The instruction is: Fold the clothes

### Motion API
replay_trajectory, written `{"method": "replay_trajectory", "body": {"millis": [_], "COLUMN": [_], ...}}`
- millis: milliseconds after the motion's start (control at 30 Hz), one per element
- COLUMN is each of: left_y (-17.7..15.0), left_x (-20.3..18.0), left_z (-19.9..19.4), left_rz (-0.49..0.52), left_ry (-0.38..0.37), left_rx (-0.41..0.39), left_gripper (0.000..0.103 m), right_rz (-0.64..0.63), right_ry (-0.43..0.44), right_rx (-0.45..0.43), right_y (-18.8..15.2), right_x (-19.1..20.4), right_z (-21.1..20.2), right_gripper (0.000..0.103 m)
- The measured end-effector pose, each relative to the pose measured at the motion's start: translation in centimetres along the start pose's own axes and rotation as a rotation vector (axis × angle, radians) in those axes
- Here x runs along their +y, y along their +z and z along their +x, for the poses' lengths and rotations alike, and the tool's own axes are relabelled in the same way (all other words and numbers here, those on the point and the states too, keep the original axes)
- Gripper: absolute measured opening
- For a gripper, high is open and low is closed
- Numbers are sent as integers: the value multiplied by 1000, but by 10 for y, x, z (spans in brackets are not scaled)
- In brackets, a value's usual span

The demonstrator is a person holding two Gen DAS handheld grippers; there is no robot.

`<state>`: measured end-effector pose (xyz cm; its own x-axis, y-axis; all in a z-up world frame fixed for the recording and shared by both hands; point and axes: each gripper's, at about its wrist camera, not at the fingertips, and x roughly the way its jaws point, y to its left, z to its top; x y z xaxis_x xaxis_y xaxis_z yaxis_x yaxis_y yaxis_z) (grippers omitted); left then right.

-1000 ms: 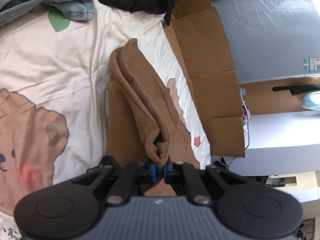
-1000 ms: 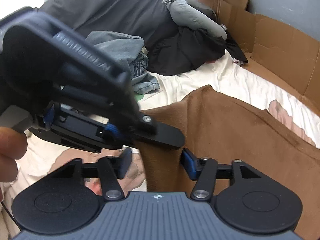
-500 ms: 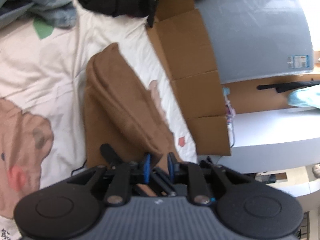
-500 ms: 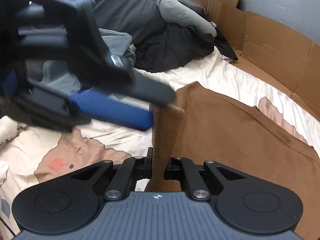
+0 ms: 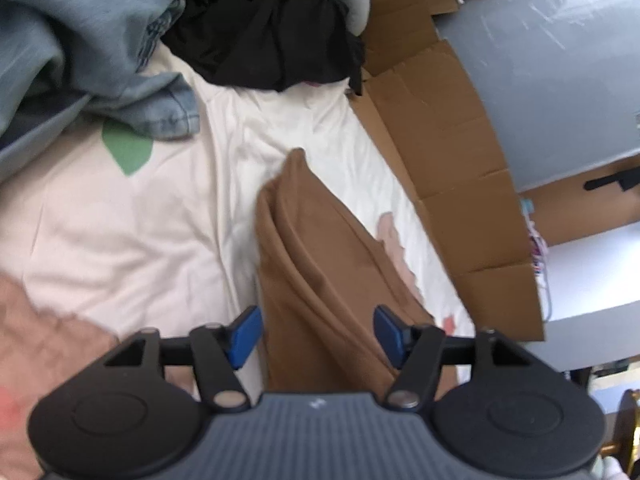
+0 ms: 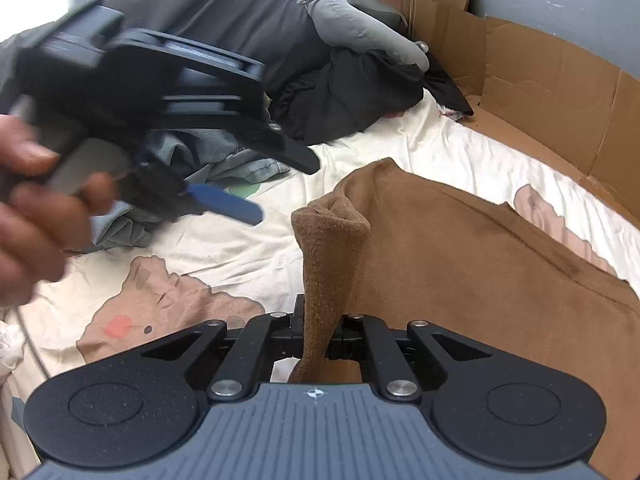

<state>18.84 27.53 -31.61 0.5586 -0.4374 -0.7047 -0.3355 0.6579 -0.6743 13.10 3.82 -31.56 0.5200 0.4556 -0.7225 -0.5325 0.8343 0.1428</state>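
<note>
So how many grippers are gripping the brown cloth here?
1. The right gripper is shut on the brown cloth. The left gripper is opening, its pads off the cloth.

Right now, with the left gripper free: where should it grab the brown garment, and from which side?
Probably the far pointed corner of the brown garment, coming from the open sheet side. Layers stack there in a raised fold. The right gripper already pinches the near end; the left gripper is opening, pads not pressing cloth.

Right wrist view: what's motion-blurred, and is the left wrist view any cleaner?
Right wrist view: the left gripper and the hand holding it are smeared; the brown garment is sharp. Left wrist view: soft overall, bedsheet print and denim blurred.
</note>
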Motion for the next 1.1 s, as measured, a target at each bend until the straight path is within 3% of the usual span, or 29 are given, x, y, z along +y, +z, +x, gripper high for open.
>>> {"method": "replay_trajectory", "body": {"millis": [167,667,867,1033,1100], "left_y": [9,80,90,89,88], "left_x": [7,8,12,17,20], "left_z": [23,97,117,130,132], "left_rz": [17,118,146,138,124], "left_ry": [50,58,66,63,53], "left_rx": [14,91,124,131,126], "left_gripper": [65,65,65,52,30], "right_rz": [-6,4,7,14,20], "right_ry": [7,21,29,31,34], "right_rx": [-3,-3,-3,-7,-8], "right_y": [0,-3,-3,-3,-3], "right_x": [-1,-1,-1,-3,-5], "right_z": [-1,-4,-6,-8,-10], "right_gripper": [5,5,4,4,4]}}
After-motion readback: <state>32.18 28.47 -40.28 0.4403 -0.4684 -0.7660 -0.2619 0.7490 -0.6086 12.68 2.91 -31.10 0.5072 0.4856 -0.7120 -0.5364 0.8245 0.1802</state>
